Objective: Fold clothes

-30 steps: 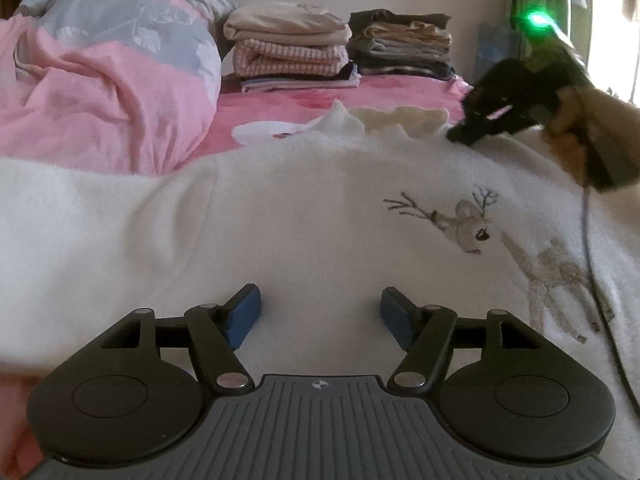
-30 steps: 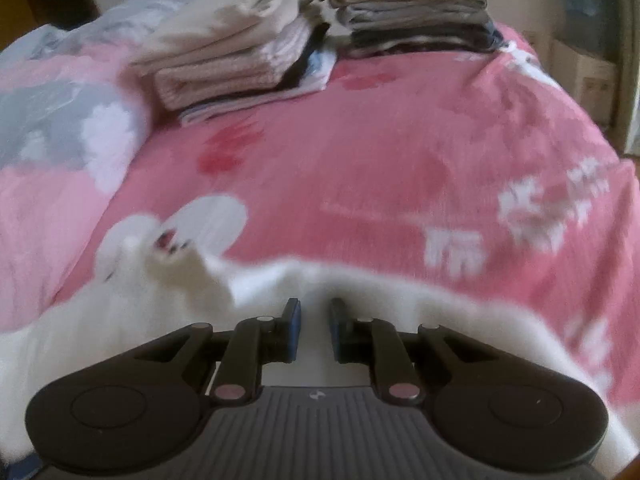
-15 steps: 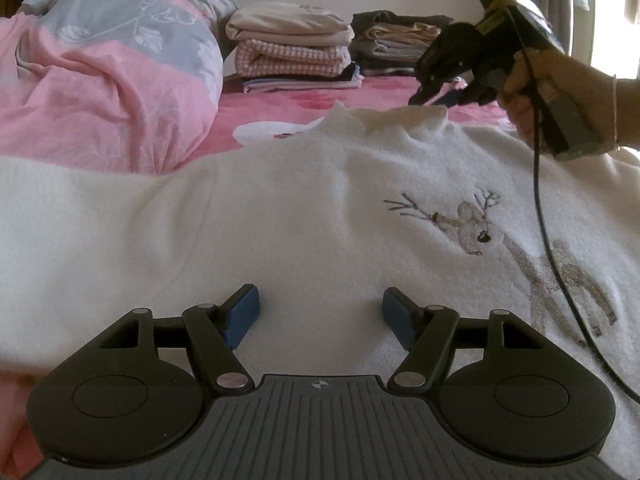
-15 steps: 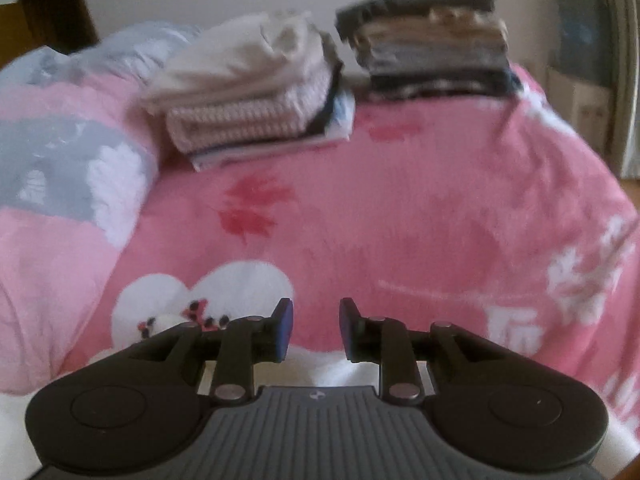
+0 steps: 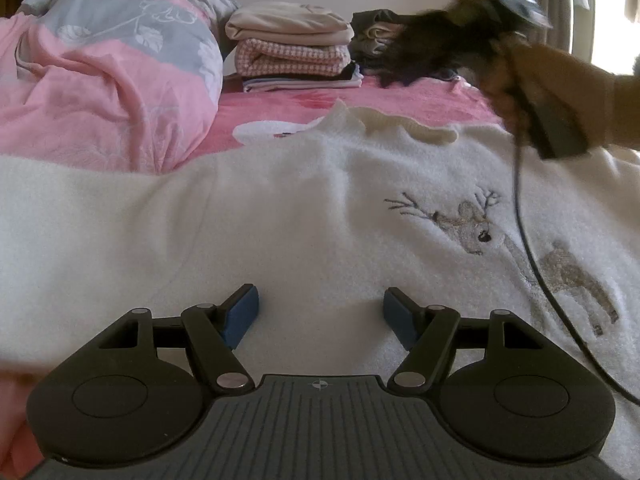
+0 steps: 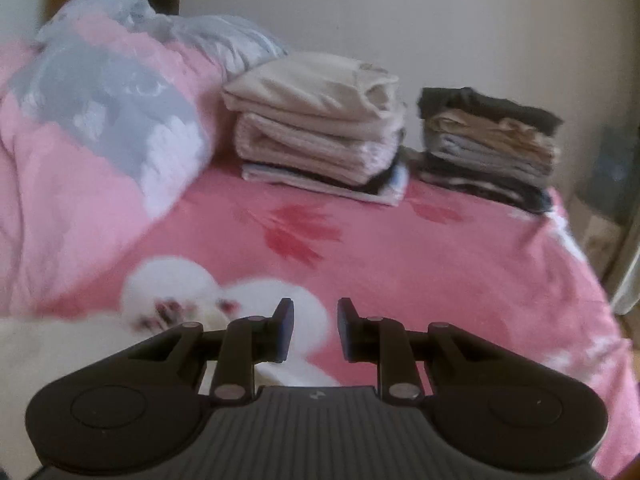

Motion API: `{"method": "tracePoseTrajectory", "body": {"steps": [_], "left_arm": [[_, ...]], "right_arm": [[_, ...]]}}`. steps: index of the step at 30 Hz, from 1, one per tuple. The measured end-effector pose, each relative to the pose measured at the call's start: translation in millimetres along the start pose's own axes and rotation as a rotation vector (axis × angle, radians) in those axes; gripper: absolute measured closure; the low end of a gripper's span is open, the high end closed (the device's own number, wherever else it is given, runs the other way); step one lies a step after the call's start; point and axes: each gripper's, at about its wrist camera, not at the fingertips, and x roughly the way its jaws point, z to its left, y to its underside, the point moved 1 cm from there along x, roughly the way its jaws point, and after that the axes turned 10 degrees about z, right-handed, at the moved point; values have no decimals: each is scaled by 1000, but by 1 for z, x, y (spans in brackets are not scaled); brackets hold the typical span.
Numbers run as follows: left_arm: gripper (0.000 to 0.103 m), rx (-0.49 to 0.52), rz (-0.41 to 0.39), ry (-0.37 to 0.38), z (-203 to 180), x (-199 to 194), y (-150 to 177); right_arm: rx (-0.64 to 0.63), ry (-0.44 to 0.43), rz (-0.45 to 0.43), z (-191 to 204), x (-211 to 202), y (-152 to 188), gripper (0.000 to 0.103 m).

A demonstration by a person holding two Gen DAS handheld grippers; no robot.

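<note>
A white fleece sweater (image 5: pixel 280 216) with an embroidered deer (image 5: pixel 472 228) lies flat, front up, on the pink bed, its collar (image 5: pixel 400 126) at the far side. My left gripper (image 5: pixel 320 314) is open and empty, low over the sweater's near part. My right gripper (image 6: pixel 314 328) is open by a small gap and empty, raised above the bed beyond the collar; it appears blurred in the left wrist view (image 5: pixel 404 72). An edge of the sweater (image 6: pixel 48 344) shows at the lower left of the right wrist view.
Two stacks of folded clothes stand at the head of the bed, a light one (image 5: pixel 288 52) and a dark one (image 6: pixel 488 144). A crumpled pink and grey duvet (image 5: pixel 104 80) fills the left. The right gripper's cable (image 5: pixel 528 240) hangs across the sweater.
My right gripper has let go of the sweater near the collar, opened slightly, and risen up and away over the bed. My left gripper has stayed put.
</note>
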Motion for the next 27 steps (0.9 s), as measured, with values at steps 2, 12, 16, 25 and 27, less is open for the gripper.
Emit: {"method": "tracePoseTrajectory", "body": {"steps": [2,12,16,25,27], "left_arm": [[33,0,0,-2,-1,-1,0],[33,-6,0,5,-1,-1,1],[32,-4,-3,4,-1,0,1],[31,-10,2,5,0,0,0],[31,-10,7,-1,-2,0,-1]], "right_arm": [[48,-14,44,5,16,-10,79],[248,-303,210,1,35,8,77],[95,-236,168,21,25,22,77],[-114,-31,-18,48,-11,31,77],[-99,-29,94,43,4,38,77]]}}
